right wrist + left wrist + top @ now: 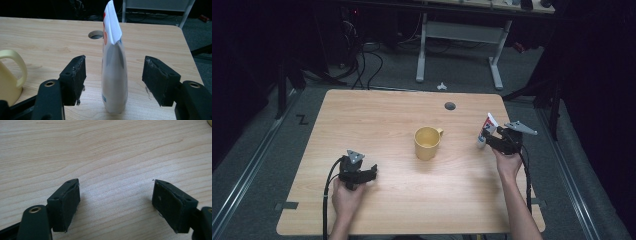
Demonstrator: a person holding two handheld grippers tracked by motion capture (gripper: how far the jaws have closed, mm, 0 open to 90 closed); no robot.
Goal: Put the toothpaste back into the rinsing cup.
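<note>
Toothpaste tube (113, 67) upright on its cap, crimped end up, near the right edge of the desk (377, 115), just ahead of the right hand. Right tongs (113, 80) spread wide around it, a pad on each side, clear air between pads and tube — bracketed, not pinched. Nothing held.

Reads as either the instant before a grasp or just after a set-down; from this look alone, can't say which. If a grasp: squeeze low on the body, evenly from both sides, gently, since a tall soft tube on a small cap looks ready to tip at a lopsided nudge. If a release: straight back along the line of the tongs, no sideways sweep.

Yellow mug (427, 143) mid-desk, upright, handle pointing toward the tube, well apart from it — a likely destination, though only a guess. Open wood between the two, nothing in the lane.

Left tongs (362, 175) low over bare desk at the near left, also wide, nothing between them.

Watch points: right desk edge close beside the tube, little margin there; round cable hole (450, 106) farther back, out of the path. Plenty of room toward the middle.
</note>
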